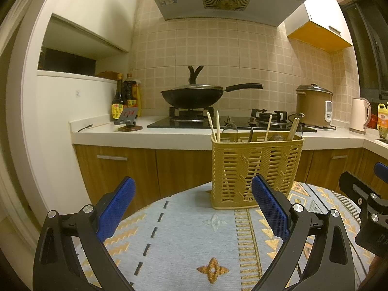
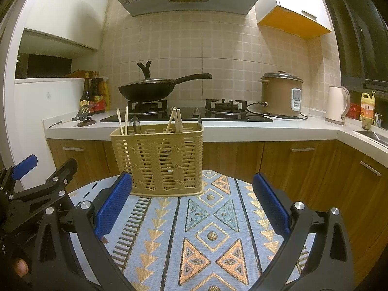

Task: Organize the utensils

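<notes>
The yellow plastic utensil basket (image 1: 257,169) stood upright at the far edge of the round table, on the patterned blue tablecloth (image 1: 194,230). All positions below are given relative to this basket.

Contents: wooden chopsticks (image 1: 214,127) rose from the left end of the basket, and further chopsticks (image 1: 294,127) leaned at its right end. Between them, dark utensil handles and a spoon-like shape were visible, but their type could not be determined.

The left gripper (image 1: 192,197) was positioned in front of the basket, above the tablecloth. Its jaws were spread wide apart and held nothing. Its right blue pad overlapped the lower front of the basket in the left wrist view; contact could not be confirmed.

The right gripper (image 2: 192,195) was also in front of the basket, offset toward its right. Its jaws were likewise wide apart and empty.

Behind the basket, the kitchen counter (image 2: 266,127) carried a gas stove with a lidded black wok (image 2: 148,89), a brown rice cooker (image 2: 282,94), sauce bottles (image 2: 95,95) and a white kettle (image 2: 337,105).
</notes>
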Tool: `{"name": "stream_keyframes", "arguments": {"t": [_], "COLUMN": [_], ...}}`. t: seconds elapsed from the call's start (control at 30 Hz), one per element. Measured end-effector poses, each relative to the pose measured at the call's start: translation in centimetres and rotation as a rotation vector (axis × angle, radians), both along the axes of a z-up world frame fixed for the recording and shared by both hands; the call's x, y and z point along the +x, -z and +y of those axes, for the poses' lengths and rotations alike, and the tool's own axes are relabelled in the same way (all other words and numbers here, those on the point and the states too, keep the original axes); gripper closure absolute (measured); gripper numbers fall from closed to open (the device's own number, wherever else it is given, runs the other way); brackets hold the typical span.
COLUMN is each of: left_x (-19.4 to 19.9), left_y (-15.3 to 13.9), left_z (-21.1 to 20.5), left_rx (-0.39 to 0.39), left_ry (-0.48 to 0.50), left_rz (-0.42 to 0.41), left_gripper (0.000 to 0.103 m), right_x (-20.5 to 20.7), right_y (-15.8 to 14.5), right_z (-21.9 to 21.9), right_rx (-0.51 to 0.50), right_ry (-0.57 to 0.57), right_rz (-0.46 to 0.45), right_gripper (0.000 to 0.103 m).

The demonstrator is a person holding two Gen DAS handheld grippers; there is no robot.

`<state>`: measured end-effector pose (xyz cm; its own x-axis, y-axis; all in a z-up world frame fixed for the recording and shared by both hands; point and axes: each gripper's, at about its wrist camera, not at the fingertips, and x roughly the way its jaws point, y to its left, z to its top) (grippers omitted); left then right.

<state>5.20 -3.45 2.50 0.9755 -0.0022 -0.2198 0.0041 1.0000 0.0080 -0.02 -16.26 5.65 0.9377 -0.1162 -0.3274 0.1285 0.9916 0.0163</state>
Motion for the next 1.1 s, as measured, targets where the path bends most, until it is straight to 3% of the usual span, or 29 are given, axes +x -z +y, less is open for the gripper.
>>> {"name": "stream_keyframes", "arguments": {"t": [1.1], "left_x": [0.05], "left_y": [-0.06], "left_z": [-0.32], "left_rx": [0.006], "left_ry": [0.01], "left_rz": [0.002], "left_gripper": [0.009], "right_x": [-0.17], "right_y": [-0.05], "right_z": [-0.05], "right_rx": [0.011], "right_ry": [-0.013], "right_rz": [-0.003], "right_gripper": [0.008]}}
